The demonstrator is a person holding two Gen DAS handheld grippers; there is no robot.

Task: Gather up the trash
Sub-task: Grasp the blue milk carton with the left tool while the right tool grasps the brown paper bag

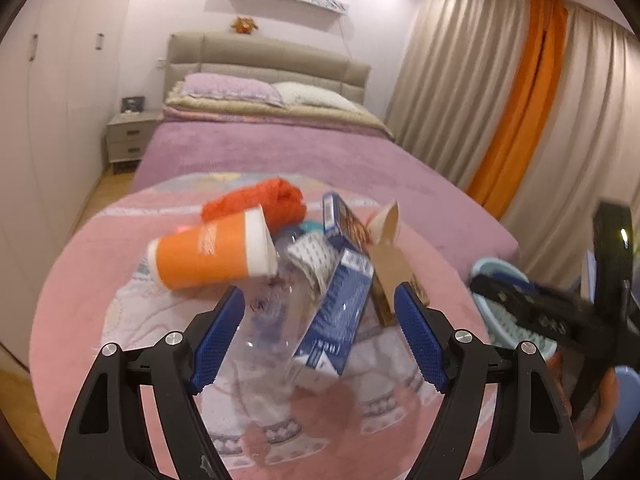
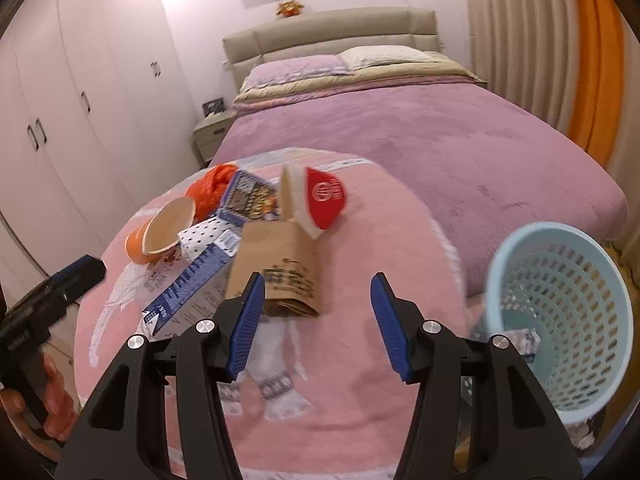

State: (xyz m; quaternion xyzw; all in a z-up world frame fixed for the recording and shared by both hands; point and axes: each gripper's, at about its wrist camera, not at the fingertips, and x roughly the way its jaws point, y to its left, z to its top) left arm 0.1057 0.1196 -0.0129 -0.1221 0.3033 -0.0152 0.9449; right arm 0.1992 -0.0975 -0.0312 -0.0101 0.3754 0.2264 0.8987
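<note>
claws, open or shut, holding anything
left claw: open, holding nothing, above the clear bottle.
right claw: open, holding nothing, near the brown bag.

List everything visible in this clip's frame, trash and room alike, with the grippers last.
paper cup: 1, orange and white, on its side, pile's left
plastic bag: 1, orange, behind cup
clear bottle: 1, pile's front
blue cartons: 2, pile's middle
brown paper bag: 1, pile's right
red cup: 1, behind paper bag
basket: 1, light blue, right of bed, tilted
bed: 1, purple cover
left gripper: open
right gripper: open
</note>
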